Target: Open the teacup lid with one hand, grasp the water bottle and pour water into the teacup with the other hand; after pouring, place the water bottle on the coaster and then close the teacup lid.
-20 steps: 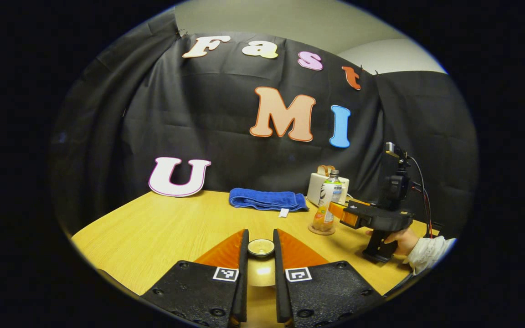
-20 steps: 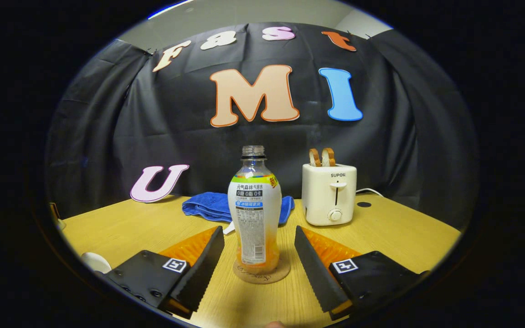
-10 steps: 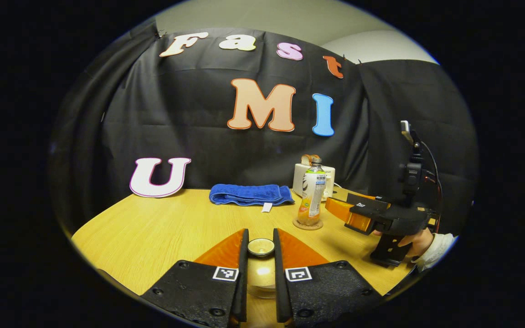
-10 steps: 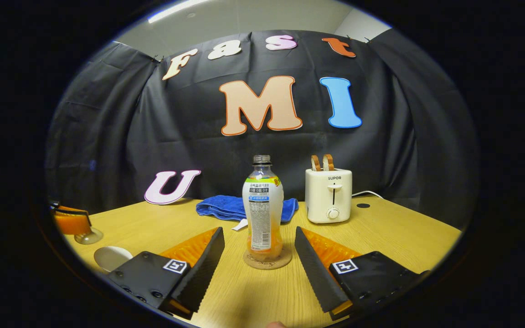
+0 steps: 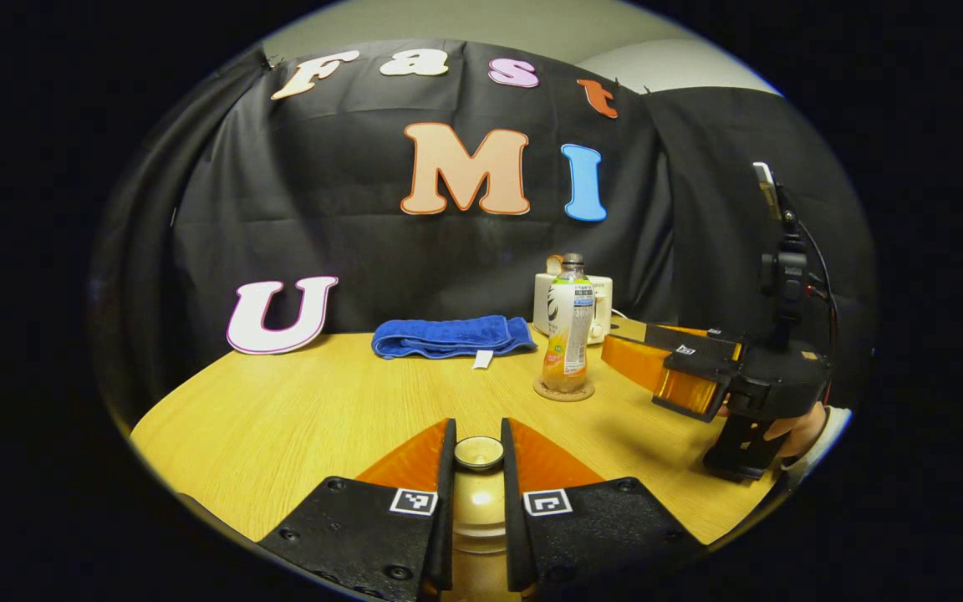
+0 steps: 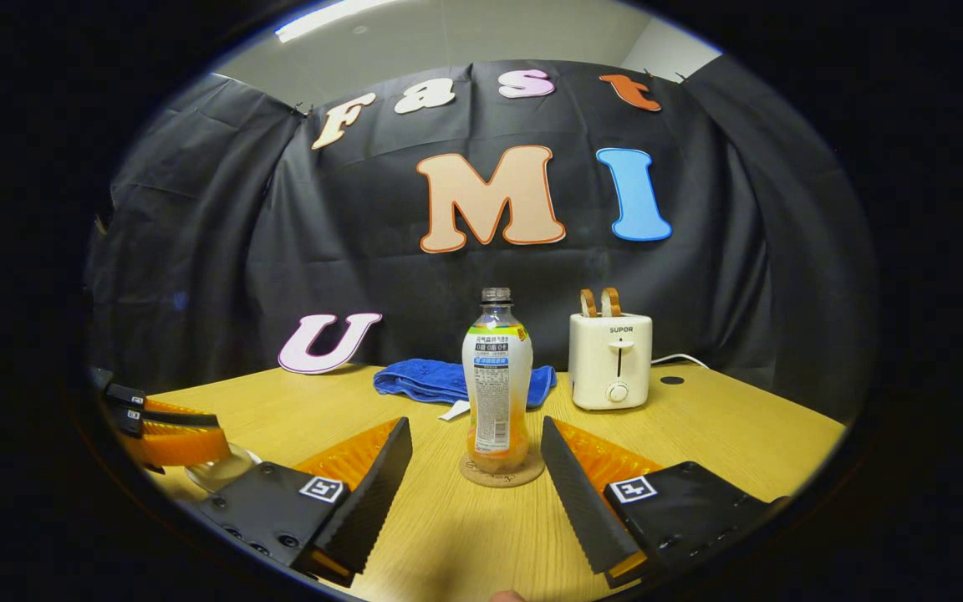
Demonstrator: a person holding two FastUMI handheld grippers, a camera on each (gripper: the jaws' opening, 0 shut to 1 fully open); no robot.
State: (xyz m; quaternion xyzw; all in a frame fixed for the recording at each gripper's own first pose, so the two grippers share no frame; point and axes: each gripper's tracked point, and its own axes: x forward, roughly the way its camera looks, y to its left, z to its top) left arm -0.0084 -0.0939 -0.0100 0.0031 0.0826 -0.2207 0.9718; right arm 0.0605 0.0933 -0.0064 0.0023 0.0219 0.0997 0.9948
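In the left gripper view, the left gripper [image 5: 478,468] sits at the near edge of the wooden table [image 5: 298,410], its two fingers pinching the round knob of the teacup lid [image 5: 479,452]; the golden lid below the knob is mostly hidden between the black finger pads, and whether a cup lies under it cannot be told. Farther back, a folded blue towel [image 5: 441,336] lies by the black cloth wall. To its right the water bottle [image 5: 568,334] stands upright and uncapped on a round coaster [image 5: 563,390], partly covering a white toaster [image 5: 601,294] behind it. At far right the right gripper [image 5: 657,368] hovers near the bottle, apart from it, the hand holding it largely hidden behind the handle. In the right gripper view, the left gripper [image 6: 168,435] shows at the far left edge, cut off, with a pale rounded thing [image 6: 222,468] beneath it, too hidden to name. The right gripper [image 6: 475,477] is spread wide, the bottle [image 6: 496,380] and coaster [image 6: 501,471] standing beyond its fingertips, untouched. The toaster [image 6: 611,359] with two slices stands to the right.
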